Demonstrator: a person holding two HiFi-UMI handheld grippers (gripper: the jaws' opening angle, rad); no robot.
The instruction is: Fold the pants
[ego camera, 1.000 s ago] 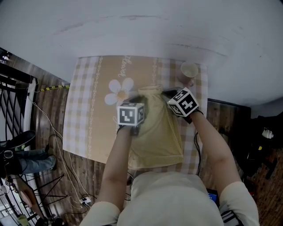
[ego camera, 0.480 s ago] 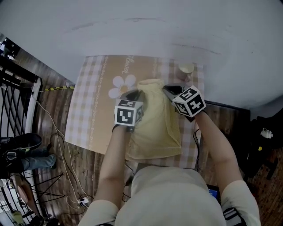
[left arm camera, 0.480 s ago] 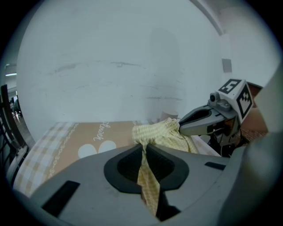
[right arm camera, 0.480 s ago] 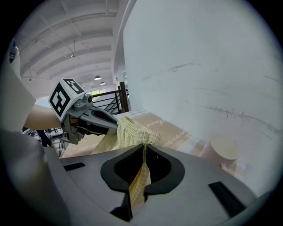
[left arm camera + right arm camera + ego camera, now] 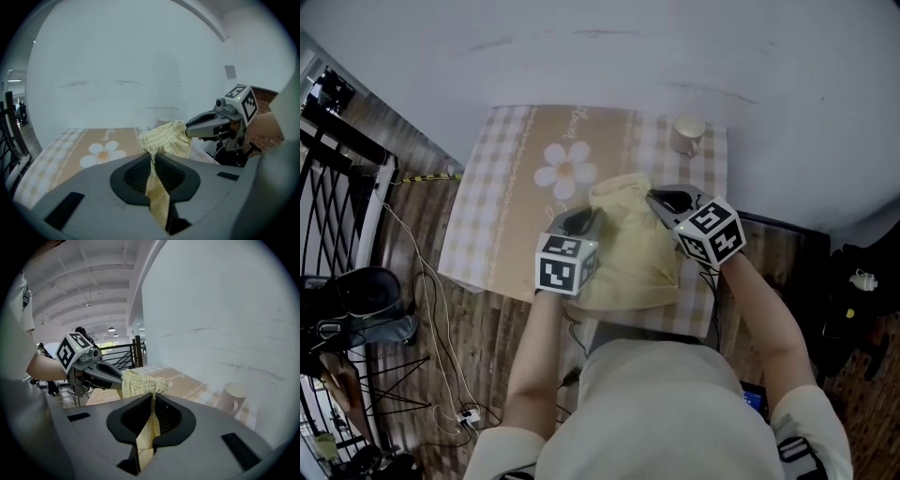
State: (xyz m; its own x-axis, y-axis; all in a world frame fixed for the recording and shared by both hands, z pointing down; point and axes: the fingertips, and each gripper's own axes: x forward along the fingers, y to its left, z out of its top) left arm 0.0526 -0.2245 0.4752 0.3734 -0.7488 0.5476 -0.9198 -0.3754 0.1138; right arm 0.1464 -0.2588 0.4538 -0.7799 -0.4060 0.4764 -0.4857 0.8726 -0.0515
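Observation:
Pale yellow checked pants hang lifted above the table, held by the waistband at both corners. My left gripper is shut on the left corner; the cloth runs down between its jaws. My right gripper is shut on the right corner, with fabric pinched in its jaws. The two grippers face each other a short way apart, each seen in the other's view: right gripper, left gripper. The pants' lower end drapes toward the person's body.
The table carries a beige checked cloth with a white daisy print. A pale mug stands at its far right corner; the mug also shows by the white wall. A black railing and cables lie to the left on the wooden floor.
Both grippers have risen with the pants and come nearer the person; the cloth now hangs off the table instead of lying on it. Both grips are unchanged.

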